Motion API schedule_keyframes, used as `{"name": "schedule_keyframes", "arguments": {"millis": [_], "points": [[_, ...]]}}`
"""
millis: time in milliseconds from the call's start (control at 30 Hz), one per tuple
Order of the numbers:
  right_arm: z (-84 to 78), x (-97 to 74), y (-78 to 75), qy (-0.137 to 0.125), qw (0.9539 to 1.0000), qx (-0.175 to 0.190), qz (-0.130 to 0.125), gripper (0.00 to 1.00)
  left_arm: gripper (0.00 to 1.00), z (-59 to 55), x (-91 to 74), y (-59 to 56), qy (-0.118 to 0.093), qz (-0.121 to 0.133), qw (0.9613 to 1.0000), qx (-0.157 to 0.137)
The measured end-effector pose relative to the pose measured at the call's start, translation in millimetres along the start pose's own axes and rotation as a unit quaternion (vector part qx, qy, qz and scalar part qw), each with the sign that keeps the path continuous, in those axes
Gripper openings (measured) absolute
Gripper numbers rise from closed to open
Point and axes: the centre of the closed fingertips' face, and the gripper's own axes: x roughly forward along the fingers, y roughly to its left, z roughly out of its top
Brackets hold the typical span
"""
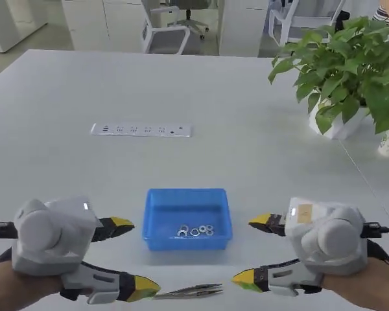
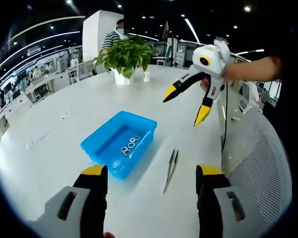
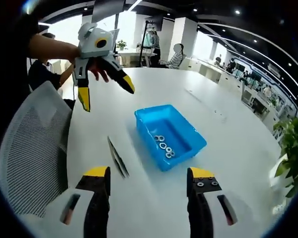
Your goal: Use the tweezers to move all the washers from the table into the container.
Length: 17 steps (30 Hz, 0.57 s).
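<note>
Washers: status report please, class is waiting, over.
Left gripper and right gripper open, empty. Washers in blue container, none seen on table. Tweezers lying between grippers. Nothing in the way.

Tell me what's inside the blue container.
A small cluster of metal washers lies on the floor of the blue container, toward its near wall. The rest of the floor is bare. Nothing covers them; whether any overlap is too small to tell.

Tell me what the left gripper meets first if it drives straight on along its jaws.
Most likely the tweezers, lying just ahead between its open jaws; the blue container sits slightly further, to one side. Height is unclear, so the left gripper might pass over them.
</note>
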Motion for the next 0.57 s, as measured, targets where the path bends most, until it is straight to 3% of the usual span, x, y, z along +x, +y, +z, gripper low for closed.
{"name": "schedule_keyframes", "arguments": {"millis": [167,267,433,567], "points": [[-6.8,-12.2,-4.2,-0.015,0.9993,0.033,-0.012,0.76,0.93,2.8,-4.5,-1.1,-0.009,0.004,0.9999,-0.009],[-4.4,-17.2,-4.7,-0.030,0.9984,0.045,-0.017,0.87,0.99,7.2,-10.1,-1.5,-0.028,0.007,0.9993,-0.023],[-6.7,-20.8,-5.7,-0.037,0.9978,0.051,-0.020,0.99,0.99,9.1,-17.3,-2.3,-0.038,0.008,0.9989,-0.026],[-10.6,-21.4,-4.0,-0.034,0.9978,0.053,-0.020,1.00,0.99,8.4,-18.6,-1.2,-0.036,0.012,0.9990,-0.024]]}}
